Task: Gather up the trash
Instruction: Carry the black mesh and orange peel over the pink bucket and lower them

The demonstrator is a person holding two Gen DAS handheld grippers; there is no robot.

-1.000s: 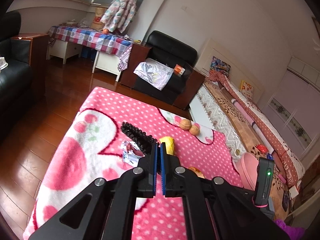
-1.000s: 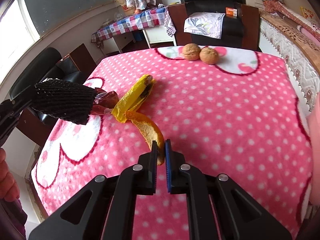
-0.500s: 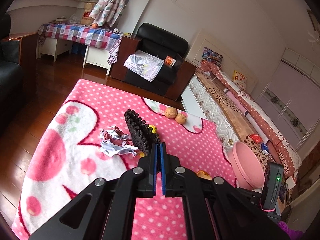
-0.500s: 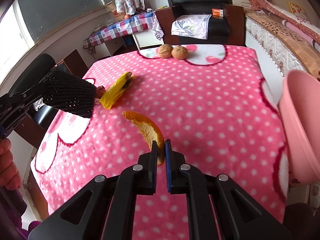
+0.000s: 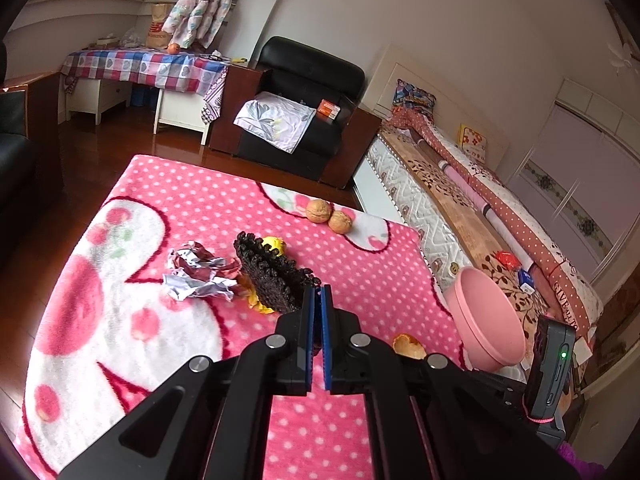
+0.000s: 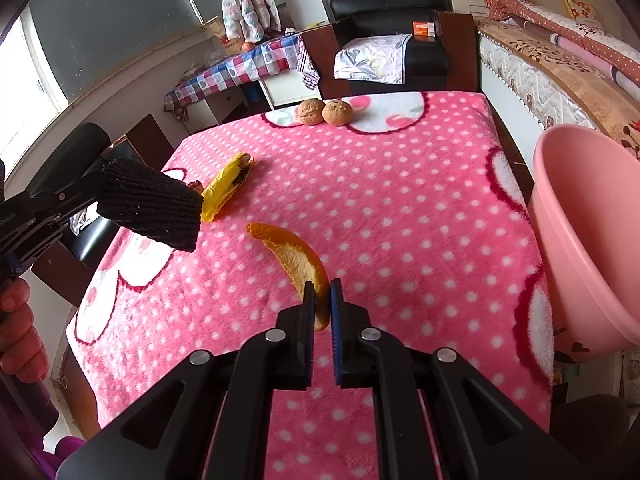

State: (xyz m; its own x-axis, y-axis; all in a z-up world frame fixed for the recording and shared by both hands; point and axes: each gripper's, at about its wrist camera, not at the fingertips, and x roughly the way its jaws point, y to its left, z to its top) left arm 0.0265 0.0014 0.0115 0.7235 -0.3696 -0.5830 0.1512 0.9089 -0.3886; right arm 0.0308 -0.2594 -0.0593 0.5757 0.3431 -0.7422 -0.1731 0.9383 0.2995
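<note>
Left wrist view looks along the left gripper (image 5: 317, 300), whose blue-padded jaws are clenched on the near edge of a black foam mesh sleeve (image 5: 272, 276) that sticks out ahead and to the left of the tips, lifted above the pink dotted blanket (image 5: 200, 208). Just left of the sleeve lies a crumpled foil wrapper (image 5: 200, 274), and a yellow wrapper (image 5: 274, 245) shows partly behind the sleeve, with another yellow bit below it. Farther ahead of the jaws, near the far edge of the blanket, two walnuts (image 5: 329, 216) sit touching each other. To the right of the jaws and beyond the blanket's edge a pink basin (image 5: 486, 320) stands tilted, and a scrap of orange peel (image 5: 408, 346) shows just right of the gripper's body. Right wrist view shows the right gripper (image 6: 322, 300) with its jaws clamped on the near end of that curved orange peel (image 6: 296, 258), which reaches ahead and to the left of the tips over the blanket. Far left of these jaws the left gripper holds the mesh sleeve (image 6: 150, 206) in the air, a hand (image 6: 18, 332) visible at the frame's left edge. The yellow wrapper (image 6: 226, 186) lies on the blanket just past the sleeve, the walnuts (image 6: 324, 112) far ahead, and the pink basin (image 6: 588, 232) stands to the right of the jaws.
</note>
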